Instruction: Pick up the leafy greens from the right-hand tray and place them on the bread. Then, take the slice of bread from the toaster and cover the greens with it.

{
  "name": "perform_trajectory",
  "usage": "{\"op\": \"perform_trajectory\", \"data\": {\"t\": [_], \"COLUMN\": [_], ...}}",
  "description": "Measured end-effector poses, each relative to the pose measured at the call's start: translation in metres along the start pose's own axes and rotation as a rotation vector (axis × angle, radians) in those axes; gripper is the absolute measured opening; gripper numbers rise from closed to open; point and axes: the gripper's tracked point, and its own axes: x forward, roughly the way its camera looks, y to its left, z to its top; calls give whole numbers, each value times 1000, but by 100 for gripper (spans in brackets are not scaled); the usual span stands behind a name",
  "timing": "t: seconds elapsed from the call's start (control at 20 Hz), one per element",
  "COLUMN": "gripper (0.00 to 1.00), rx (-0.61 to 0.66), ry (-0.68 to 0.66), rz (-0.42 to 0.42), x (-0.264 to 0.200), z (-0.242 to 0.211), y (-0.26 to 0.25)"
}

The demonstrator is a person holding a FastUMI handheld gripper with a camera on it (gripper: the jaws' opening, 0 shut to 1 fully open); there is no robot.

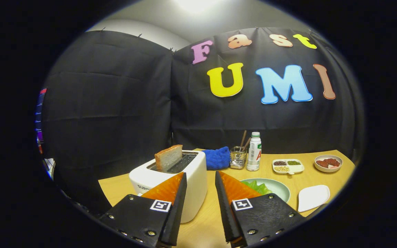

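The hand-held gripper (201, 175) has its two fingers spread apart with bare wooden tabletop (205, 224) between them, holding nothing. Just ahead at about eleven o'clock stands a white two-slot toaster (195, 179), and a browned slice of bread (168, 157) sticks up tilted from its slot. At about one o'clock, partly hidden behind the right finger, sits a pale green round plate (277, 187) carrying the ruffled leafy greens (258, 187). Beside the plate at two o'clock lies an empty white rounded tray (314, 197). Farther off, a blue folded cloth (218, 157), a wire-mesh utensil holder (238, 157) and a white plastic bottle (254, 151) line up near twelve, with a divided white dish of grains (288, 166) and a small bowl of reddish food (328, 163) towards two.
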Motion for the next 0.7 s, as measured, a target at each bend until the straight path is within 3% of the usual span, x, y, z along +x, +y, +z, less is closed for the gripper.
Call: {"op": "perform_trajectory", "data": {"t": [0.5, 0.7], "gripper": [50, 50], "rx": [-1, -7], "ry": [18, 18], "rz": [60, 23], "x": [37, 53], "z": [10, 15], "y": [66, 72]}}
